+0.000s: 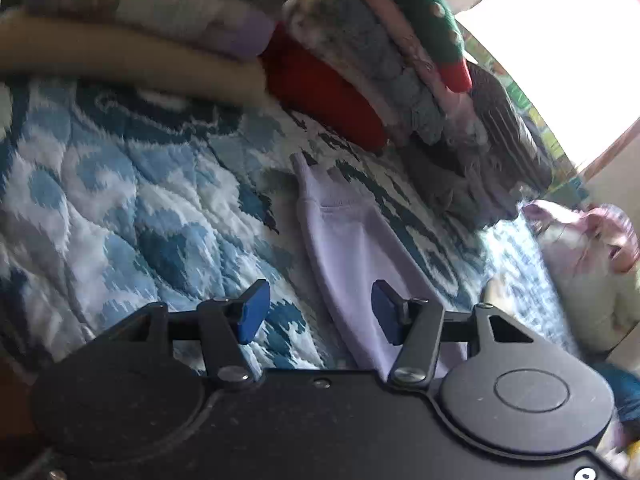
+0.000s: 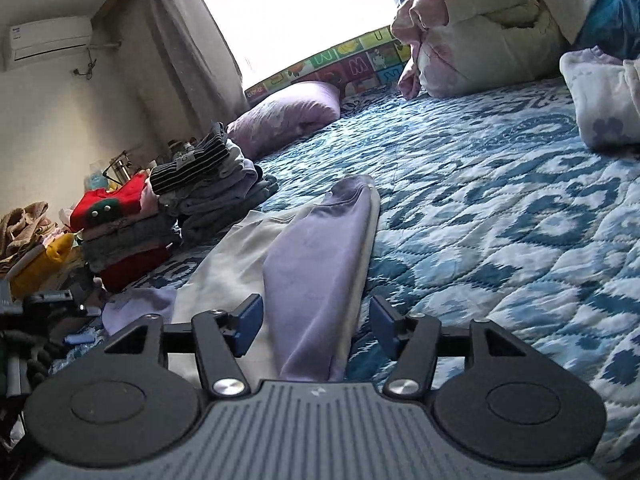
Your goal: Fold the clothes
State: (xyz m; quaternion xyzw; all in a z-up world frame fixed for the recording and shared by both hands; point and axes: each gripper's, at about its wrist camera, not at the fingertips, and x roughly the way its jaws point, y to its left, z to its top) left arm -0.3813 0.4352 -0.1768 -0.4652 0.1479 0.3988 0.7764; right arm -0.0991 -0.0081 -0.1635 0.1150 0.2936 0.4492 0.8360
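A lavender garment (image 1: 352, 248) lies stretched out flat on the blue-and-white quilt (image 1: 120, 200). My left gripper (image 1: 320, 314) hovers over its near end, open; the cloth passes close to the right blue pad and neither pad presses on it. In the right wrist view the same lavender garment (image 2: 316, 256) lies on a cream-white layer (image 2: 236, 264) and runs away from me. My right gripper (image 2: 316, 326) is open with the cloth lying between its pads, untouched by them. Where the garment's near end lies is hidden under both gripper bodies.
Stacks of folded clothes (image 1: 320, 92) stand just beyond the garment; the right wrist view shows them (image 2: 132, 224) at the bed's left edge. A purple pillow (image 2: 288, 116), a bundled duvet (image 2: 480, 40) and a folded flowered cloth (image 2: 604, 100) lie farther off. Clutter (image 2: 36, 248) sits beside the bed.
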